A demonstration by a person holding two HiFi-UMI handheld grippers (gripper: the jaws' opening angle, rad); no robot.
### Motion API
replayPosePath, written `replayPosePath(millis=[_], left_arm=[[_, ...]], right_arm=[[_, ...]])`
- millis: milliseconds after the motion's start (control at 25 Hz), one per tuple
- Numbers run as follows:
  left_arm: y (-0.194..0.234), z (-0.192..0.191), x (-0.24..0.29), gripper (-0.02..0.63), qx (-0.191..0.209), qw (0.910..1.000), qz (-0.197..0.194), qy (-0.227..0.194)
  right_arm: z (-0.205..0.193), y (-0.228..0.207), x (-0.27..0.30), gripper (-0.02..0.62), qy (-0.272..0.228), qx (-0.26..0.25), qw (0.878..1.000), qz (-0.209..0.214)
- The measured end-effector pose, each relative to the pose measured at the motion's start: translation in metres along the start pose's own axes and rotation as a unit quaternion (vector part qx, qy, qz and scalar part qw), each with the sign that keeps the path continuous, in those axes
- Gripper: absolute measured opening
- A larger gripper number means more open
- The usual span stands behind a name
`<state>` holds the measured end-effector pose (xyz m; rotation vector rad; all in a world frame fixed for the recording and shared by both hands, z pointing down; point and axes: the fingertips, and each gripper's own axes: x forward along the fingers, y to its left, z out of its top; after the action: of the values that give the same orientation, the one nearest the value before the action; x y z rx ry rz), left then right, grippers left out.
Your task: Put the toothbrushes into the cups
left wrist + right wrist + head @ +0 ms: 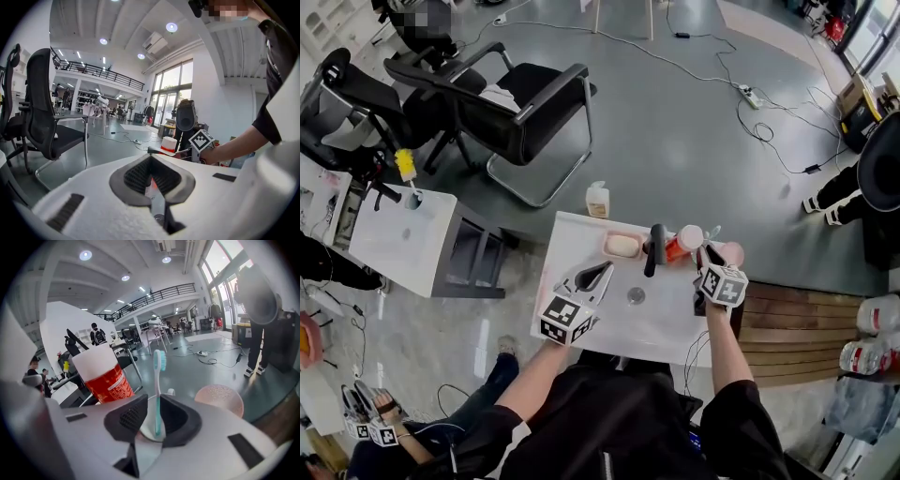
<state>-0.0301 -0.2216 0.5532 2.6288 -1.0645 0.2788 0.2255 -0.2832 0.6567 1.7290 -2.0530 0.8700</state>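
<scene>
— Where is the toothbrush?

— To the right of the black faucet (654, 248), past the red-and-white cup (684, 242). The right gripper view shows the teal toothbrush (158, 390) upright, bristles at the top. Its lower end sits in a pale round vessel (146, 427) that I take for a cup; only a little of it shows.

— And the right gripper?

— The right gripper (710, 257) has its jaws apart, one on each side of the handle. There is a clear gap on the left side of the handle. On the right side the handle lies close to the pad, and I cannot tell whether they touch.

— What stands around it?

— In its own view the right gripper (151, 411) has the red-and-white cup (105, 376) to its left. The pink cup (219, 400) is to its right. From the head view, the pink cup (731, 251) is the farthest to the right of the faucet.

— The left gripper?

— The left gripper (602, 272) is left of the faucet and nearer the person, over the white sink (572, 234). Its own view shows the left gripper (151, 176) with its jaws pressed together. A speck of red sits in the seam, and I cannot say what it is.

— Anything else by the faucet?

— A soap dish (622, 246) with a bar in it is just to its left. The drain (636, 296) is in front of it.
</scene>
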Motion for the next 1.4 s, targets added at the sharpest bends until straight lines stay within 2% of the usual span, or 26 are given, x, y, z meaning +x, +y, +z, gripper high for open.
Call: replayPosePath(millis=[200,320,400,760,1160,1400], left_arm=[[-0.004,0.002,0.005,0.000,0.004,1.0000,-0.008,-0.002],[-0.008,0.006,0.007,0.000,0.008,0.9999,-0.013,-0.006],[-0.011,0.009,0.007,0.000,0.010,0.9998,-0.015,-0.009],[0.000,0.018,-0.012,0.000,0.018,0.9996,0.001,-0.020],[0.002,0.012,-0.036,0.000,0.018,0.9993,0.024,-0.024],[0.028,0.000,-0.074,0.000,0.010,0.9976,0.064,-0.023]], right_arm=[[0.013,0.006,-0.013,0.087,-0.034,0.003,0.999,0.006],[0.023,0.014,-0.029,0.047,-0.066,-0.001,0.998,0.015],[0.027,0.024,-0.042,0.007,-0.084,-0.011,0.996,0.028],[0.029,0.086,-0.095,0.005,-0.156,-0.074,0.983,0.064],[0.014,0.145,-0.109,0.005,-0.155,-0.100,0.975,0.126],[-0.005,0.209,-0.093,0.005,-0.131,-0.110,0.967,0.191]])
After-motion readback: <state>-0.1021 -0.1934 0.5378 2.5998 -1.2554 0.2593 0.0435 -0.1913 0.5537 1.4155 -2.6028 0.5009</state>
